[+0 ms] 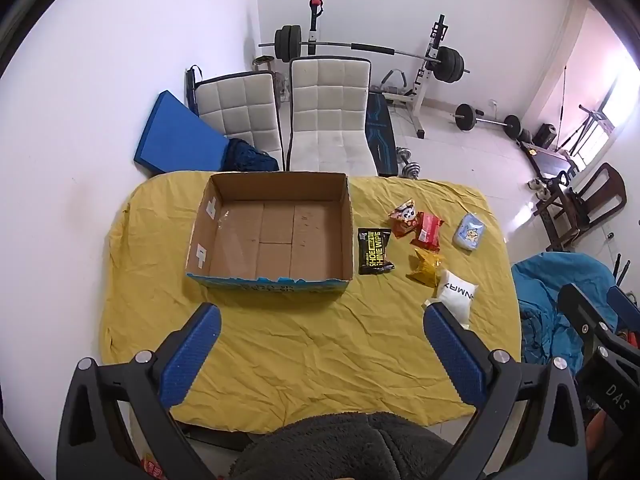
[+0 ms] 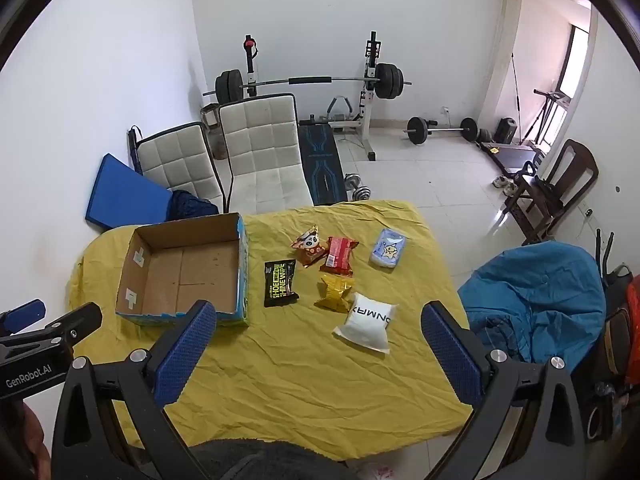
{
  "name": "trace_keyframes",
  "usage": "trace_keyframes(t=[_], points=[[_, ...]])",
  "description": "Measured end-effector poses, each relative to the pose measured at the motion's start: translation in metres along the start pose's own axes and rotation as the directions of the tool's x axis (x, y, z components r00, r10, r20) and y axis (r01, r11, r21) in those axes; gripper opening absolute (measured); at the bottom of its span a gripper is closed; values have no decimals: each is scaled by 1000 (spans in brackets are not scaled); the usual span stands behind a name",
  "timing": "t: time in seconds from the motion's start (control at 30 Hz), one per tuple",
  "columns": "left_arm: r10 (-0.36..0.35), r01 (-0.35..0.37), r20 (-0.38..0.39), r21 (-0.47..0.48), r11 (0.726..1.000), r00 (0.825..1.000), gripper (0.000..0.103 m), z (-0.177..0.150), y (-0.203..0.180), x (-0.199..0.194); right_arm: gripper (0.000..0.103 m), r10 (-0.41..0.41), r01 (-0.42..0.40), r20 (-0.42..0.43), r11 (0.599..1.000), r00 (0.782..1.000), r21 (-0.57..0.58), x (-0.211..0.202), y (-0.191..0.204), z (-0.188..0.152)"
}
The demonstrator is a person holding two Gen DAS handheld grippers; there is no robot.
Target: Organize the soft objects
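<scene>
Left gripper (image 1: 322, 316) wide, empty; right gripper (image 2: 318, 314) wide, empty, above yellow cloth (image 2: 304, 380).

A creased, matt yellow cloth (image 2: 280, 380) covers the counter. The cardboard box (image 1: 276, 236) is plain brown and dull inside, with printed blue paper on its outer walls. The black wipes packet (image 2: 280, 283), red snack packet (image 2: 338, 260) and yellow packet (image 2: 334, 292) are glossy, crinkled foil-like plastic; the white pouch (image 2: 368, 324) is smooth, soft-looking plastic. The gripper pads (image 1: 192, 360) are blue with a fine ribbed texture, set on matt black plastic frames with shiny metal screws.
</scene>
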State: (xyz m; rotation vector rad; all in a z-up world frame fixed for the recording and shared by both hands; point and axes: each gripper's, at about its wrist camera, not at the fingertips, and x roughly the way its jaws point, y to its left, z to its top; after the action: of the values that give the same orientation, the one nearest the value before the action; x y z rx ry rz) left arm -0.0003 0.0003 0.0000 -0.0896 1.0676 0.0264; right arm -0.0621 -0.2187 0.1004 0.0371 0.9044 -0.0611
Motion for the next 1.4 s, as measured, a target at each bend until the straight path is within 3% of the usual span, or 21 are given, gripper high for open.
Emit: trace_keyframes(t=[1.4], points=[[13,-13,32,13,1000,999,103,9,-9,-17,103,-2,2,14,1000,1000,-7,-16,-3,6]])
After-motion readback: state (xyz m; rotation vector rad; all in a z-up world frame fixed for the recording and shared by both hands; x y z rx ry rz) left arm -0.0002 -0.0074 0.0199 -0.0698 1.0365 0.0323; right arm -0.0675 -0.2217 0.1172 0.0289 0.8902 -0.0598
